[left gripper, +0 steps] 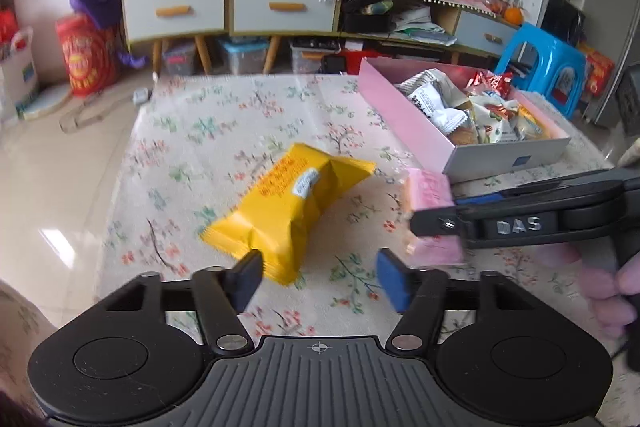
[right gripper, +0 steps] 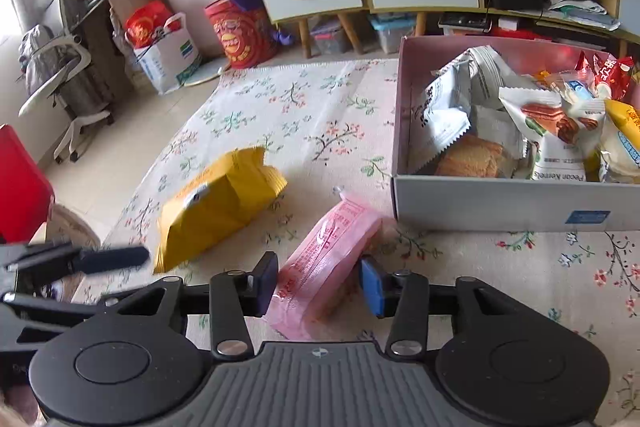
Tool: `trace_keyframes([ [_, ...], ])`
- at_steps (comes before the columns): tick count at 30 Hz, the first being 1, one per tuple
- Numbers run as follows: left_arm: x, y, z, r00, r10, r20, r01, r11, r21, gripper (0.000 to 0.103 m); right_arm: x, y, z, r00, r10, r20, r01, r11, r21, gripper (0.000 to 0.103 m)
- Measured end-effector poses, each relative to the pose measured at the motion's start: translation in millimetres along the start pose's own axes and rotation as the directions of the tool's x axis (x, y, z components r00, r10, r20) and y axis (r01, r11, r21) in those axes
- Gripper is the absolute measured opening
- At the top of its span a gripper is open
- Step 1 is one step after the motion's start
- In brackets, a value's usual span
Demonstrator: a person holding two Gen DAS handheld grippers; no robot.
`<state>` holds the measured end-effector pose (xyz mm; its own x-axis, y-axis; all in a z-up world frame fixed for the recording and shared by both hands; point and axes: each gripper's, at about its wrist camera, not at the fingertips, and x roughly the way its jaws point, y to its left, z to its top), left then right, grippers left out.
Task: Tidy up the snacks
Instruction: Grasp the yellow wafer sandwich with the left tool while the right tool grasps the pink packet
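Surface: floral tablecloth (right gripper: 320, 115).
Yellow packet (right gripper: 216, 203): left of box, flat; left gripper (left gripper: 316, 277) spread wide, nothing between pads.
Pink packet (right gripper: 328, 259): before box; right gripper (right gripper: 318, 285) clamping it.
Box (right gripper: 500, 203): pink-walled, heaped wrapped snacks (right gripper: 532, 123).

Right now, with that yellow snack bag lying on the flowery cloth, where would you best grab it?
Probably across its puffy middle, coming from above and the near side. The yellow snack bag lies flat and slanted, its crimped ends thin and floppy. The left hand-held gripper stands open at its near end, so turning to span the narrower width should suit.
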<state>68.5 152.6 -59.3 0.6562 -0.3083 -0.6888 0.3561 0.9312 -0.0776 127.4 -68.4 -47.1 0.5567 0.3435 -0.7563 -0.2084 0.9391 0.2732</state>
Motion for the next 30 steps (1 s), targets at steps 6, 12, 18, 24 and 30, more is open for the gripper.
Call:
trace_keyframes([
  [6, 9, 2, 12, 0.997, 0.062, 0.034, -0.063, 0.998, 0.009, 0.078, -5, -3, 1, 0.999, -0.024, -0.036, 0.024, 1.000, -0.016, 0.031],
  [12, 32, 12, 20, 0.997, 0.074, 0.014, -0.074, 0.996, -0.046, 0.078, -2, 3, 1, 0.999, -0.029, -0.027, 0.028, 0.999, -0.044, 0.049],
  [18, 41, 16, 26, 0.998, 0.060, 0.021, -0.057, 0.991, -0.124, 0.073, 8, 9, -4, 0.999, -0.037, -0.032, 0.035, 0.996, -0.077, 0.050],
  [24, 44, 11, 27, 0.999, 0.045, 0.007, -0.044, 0.990, -0.134, 0.065, 6, 7, -4, 0.997, -0.069, -0.018, 0.066, 0.990, -0.127, 0.027],
  [30, 40, 8, 24, 0.999, -0.007, -0.034, 0.003, 0.992, -0.124, 0.050, 0, -2, -4, 0.997, -0.065, -0.040, 0.060, 0.992, -0.115, 0.022],
])
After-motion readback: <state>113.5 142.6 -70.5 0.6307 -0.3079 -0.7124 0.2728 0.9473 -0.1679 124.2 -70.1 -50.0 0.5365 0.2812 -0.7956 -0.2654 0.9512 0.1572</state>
